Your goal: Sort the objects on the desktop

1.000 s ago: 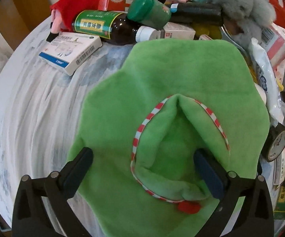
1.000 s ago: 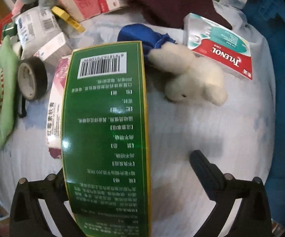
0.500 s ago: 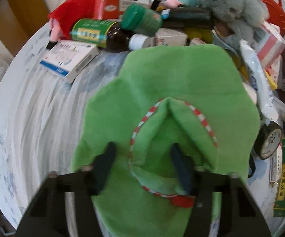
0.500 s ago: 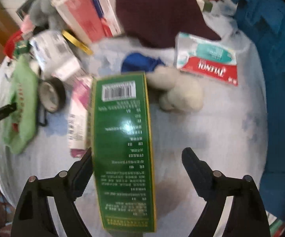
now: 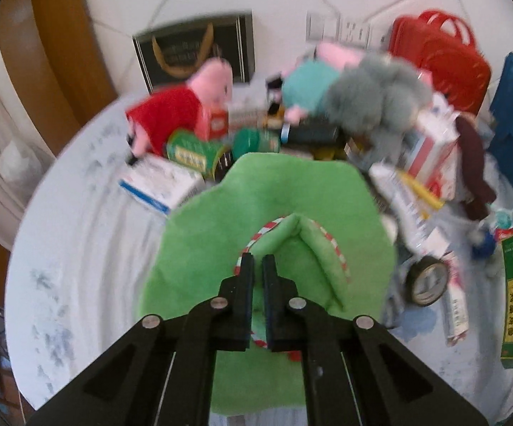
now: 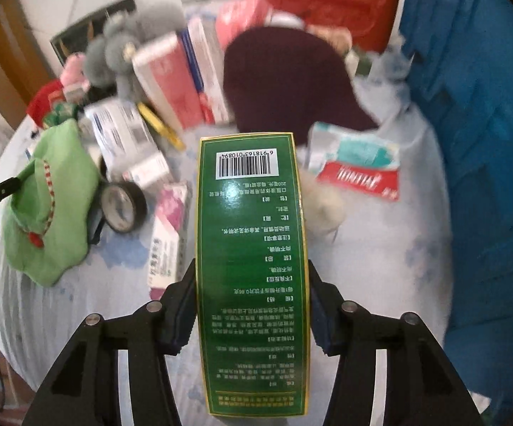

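- In the lower centre of the left wrist view, the left gripper (image 5: 258, 266) is sitting with its jaws drawn together, pinching the striped-edged fold of the green plush cloth (image 5: 281, 206), which is filling the middle of the frame.
- The bite looks to be taking only a thin ridge of fabric, so the cloth could be slipping free as it is carried; its wide trailing body could also be dragging the white medicine box (image 5: 158, 184) or the green-labelled bottle (image 5: 196, 152) at its upper-left edge.
- The cloth is spreading away from the jaws toward the top of the frame; being floppy, it has no clear long axis.
- In the centre of the right wrist view, the right gripper (image 6: 253, 305) is closing its jaws, and they are bearing on both long sides of the green carton (image 6: 253, 259).
- The carton is lying lengthwise along the fingers, barcode end pointing to the top of the frame.
- With most of the carton reaching past the pads, it could be pivoting or sliding on the glossy sides, and could be knocking the black tape roll (image 6: 123, 207) or the red Tylenol box (image 6: 357, 168).
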`<state>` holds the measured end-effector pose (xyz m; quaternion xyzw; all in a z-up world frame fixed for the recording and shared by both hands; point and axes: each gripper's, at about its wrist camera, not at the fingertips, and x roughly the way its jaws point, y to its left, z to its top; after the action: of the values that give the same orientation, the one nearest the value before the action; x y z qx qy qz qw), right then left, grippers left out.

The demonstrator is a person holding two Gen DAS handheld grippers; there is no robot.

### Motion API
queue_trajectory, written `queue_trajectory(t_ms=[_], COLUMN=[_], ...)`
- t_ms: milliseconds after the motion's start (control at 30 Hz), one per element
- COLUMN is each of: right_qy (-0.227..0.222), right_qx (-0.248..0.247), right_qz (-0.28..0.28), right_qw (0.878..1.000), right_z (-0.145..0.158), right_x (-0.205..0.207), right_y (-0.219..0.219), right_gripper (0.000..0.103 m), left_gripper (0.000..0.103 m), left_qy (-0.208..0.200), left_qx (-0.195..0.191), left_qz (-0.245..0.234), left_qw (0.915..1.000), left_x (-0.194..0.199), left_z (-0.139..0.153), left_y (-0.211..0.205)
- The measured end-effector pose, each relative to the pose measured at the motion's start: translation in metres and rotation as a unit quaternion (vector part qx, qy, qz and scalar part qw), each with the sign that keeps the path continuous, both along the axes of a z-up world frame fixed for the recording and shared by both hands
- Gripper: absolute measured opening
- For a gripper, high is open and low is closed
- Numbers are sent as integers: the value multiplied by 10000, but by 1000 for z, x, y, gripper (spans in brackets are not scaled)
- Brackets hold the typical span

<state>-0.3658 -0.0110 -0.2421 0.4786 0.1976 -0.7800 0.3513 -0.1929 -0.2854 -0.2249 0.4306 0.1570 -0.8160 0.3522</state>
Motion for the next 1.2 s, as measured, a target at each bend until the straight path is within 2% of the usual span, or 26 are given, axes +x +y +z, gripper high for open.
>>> queue_trajectory(t_ms=[100, 167, 233, 500, 600, 667, 767, 833, 867, 900, 933, 967, 1100, 1200], right_qy=[216, 376, 521, 1001, 1170, 1183, 1135, 1039, 925, 851, 723, 643, 347, 154], right_qx=[-269, -467, -672, -1224, -1391, -1428, -1329, -1208, -1138, -1089, -990, -925, -609, -350], right_qz=[-2, 13, 50, 132, 101, 52, 50, 62, 56, 51, 36, 35, 60, -30], right_qw=[9994, 9982, 9964, 9873, 9833, 9826, 9846, 9872, 9892, 9904, 9925, 9936, 9975, 9993], right_z=[22, 39, 61, 116, 135, 142, 139, 129, 120, 112, 100, 92, 54, 27], right_x=[2, 5, 12, 39, 47, 51, 56, 59, 59, 58, 57, 56, 51, 41], right_y=[7, 11, 15, 23, 26, 28, 29, 29, 28, 28, 26, 25, 16, 8], right_gripper=[52, 52, 52, 52, 52, 52, 52, 52, 53, 53, 53, 53, 53, 52], left_gripper=[5, 5, 5, 4, 4, 4, 4, 14, 30, 55, 66, 71, 71, 71], left_qy=[249, 361, 468, 1003, 1158, 1202, 949, 678, 569, 471, 354, 240, -196, -532], left_qx=[-341, -534, -744, -1392, -1475, -1324, -1057, -652, -425, -186, 3, 122, 584, 766], left_qz=[-43, -62, -112, -379, -521, -610, -771, -767, -695, -576, -440, -312, -187, -140], left_qw=[9991, 9979, 9961, 9844, 9809, 9820, 9869, 9926, 9951, 9971, 9984, 9992, 9979, 9955], left_x=[7, 21, 24, 35, 34, 33, 30, 29, 29, 31, 32, 33, 29, 21], left_z=[21, 59, 81, 150, 166, 167, 150, 124, 108, 89, 70, 53, -3, -36], left_y=[5, 40, 54, 102, 113, 111, 107, 94, 86, 77, 68, 60, 32, 22])
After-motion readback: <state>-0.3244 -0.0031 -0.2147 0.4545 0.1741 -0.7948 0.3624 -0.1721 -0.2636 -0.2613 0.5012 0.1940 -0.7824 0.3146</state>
